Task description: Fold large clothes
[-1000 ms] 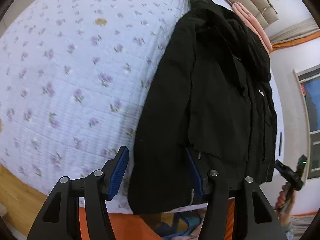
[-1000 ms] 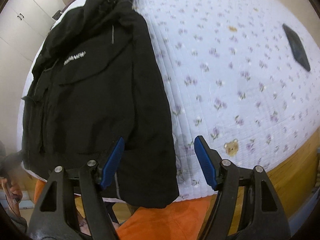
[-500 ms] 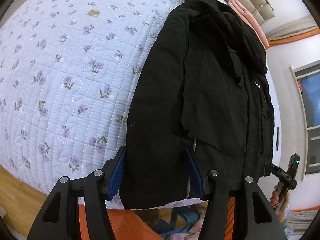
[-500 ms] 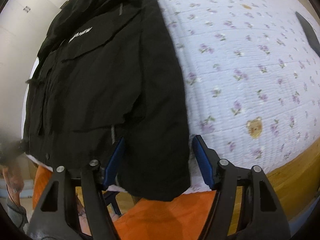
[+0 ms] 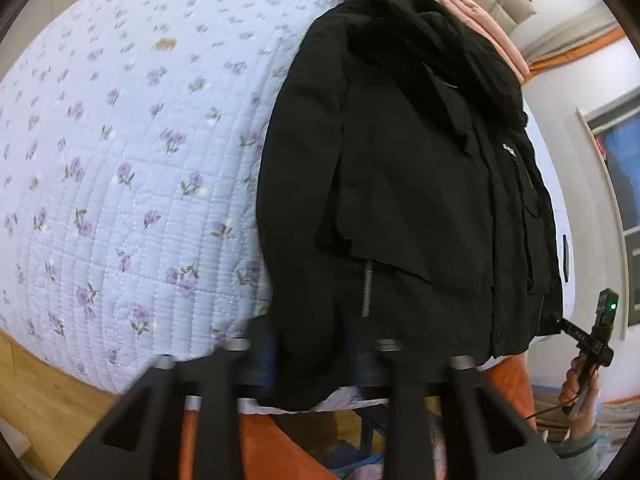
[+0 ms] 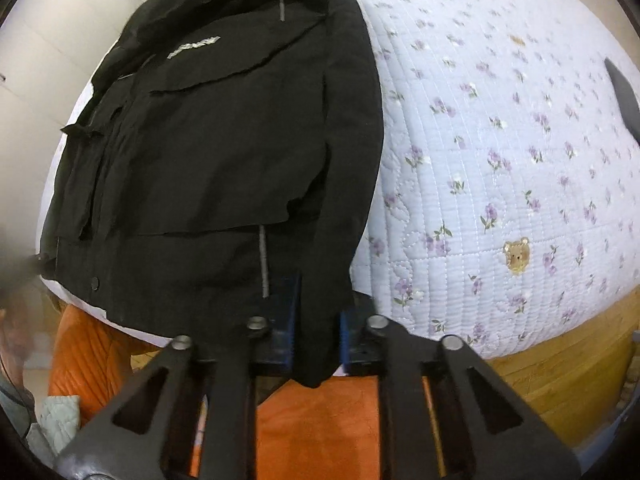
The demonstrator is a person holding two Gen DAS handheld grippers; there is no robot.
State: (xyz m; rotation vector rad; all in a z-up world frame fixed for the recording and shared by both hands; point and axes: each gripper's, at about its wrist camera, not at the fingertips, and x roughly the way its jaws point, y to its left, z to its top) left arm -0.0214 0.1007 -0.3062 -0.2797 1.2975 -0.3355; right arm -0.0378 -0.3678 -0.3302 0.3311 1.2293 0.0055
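1 bed [image 5: 120, 160] under a pale blue quilt printed with purple flowers fills most of both views, and 1 black jacket [image 5: 400, 180] lies flat on it, front up, collar toward the far end and hem at the near edge, where the cuffs hang over the side. 1 pink folded cloth [image 5: 480, 20] sits beyond the collar, and 1 dark flat object [image 6: 624, 96] lies on the quilt well apart from the jacket.

Both tongs point steeply down over the near edge of the bed. The left tongs [image 5: 312, 356] are closing around the end of 1 sleeve [image 5: 304, 200]; the fingers there are motion-blurred, so they seem to be pressing the cloth, though I would not swear to it. The right tongs [image 6: 318, 332] are closing too, and the blue pads [image 6: 290, 320] clench the other sleeve's cuff [image 6: 324, 344], which bunches between them and droops below.

In the left wrist view a person's hand [image 5: 580, 384] grips the right tool's handle at the far right, beside the jacket's hem
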